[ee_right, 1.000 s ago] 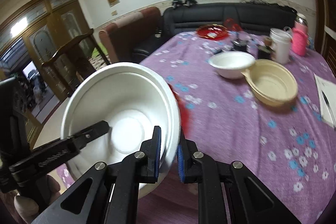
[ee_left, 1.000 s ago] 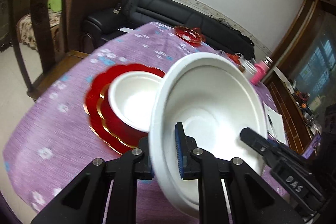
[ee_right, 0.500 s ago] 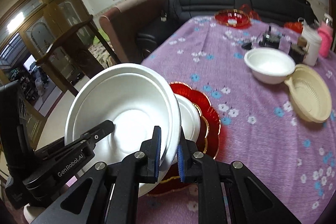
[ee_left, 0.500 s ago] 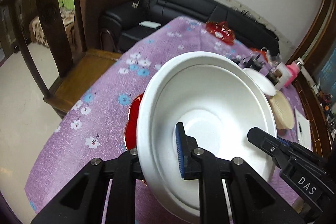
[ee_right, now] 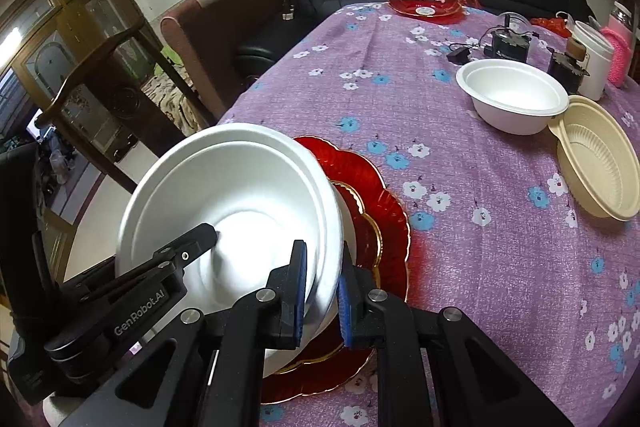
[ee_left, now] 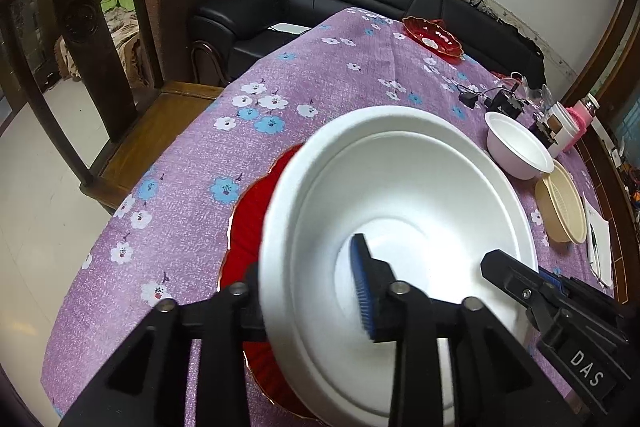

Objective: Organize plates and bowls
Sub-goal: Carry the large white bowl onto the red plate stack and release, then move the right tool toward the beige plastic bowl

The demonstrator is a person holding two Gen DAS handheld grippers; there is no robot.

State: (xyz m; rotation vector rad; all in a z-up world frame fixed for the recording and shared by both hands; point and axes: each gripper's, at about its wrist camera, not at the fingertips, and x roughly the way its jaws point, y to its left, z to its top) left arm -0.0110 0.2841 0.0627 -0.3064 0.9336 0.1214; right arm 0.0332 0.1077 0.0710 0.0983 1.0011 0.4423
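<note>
Biggest risk here, I'd say — the big white bowl (ee_right: 240,211) is sitting tilted over the red stack, not seated flat. The left gripper (ee_left: 308,291) has just been opening its jaws: the blue pad inside the bowl stands clear of the wall, so the rim is between the fingers but nothing presses on it. That leaves the right gripper (ee_right: 320,291) doing all the work, clenched on the near rim with both blue pads on it. One-sided pinch on a thin, light bowl means it could pivot, slide off the smaller bowl underneath, or flex and pop out. If the right one lets go while it's tipped like this, I'd guess it rocks and lands crooked, maybe nudging the red plates (ee_right: 384,211).

As for the bowl itself: plain white, wide, shallow, with a stepped rim and a flat round bottom, looks like disposable foam or pulp. It's near the table's front edge, over the scalloped gold-trimmed red plates on the purple flowered tablecloth (ee_right: 460,131). Whether it's actually touching the bowl below, can't tell. Another white bowl (ee_right: 512,95) and a beige bowl (ee_right: 596,167) sit touching each other, well apart on the far right.
</note>
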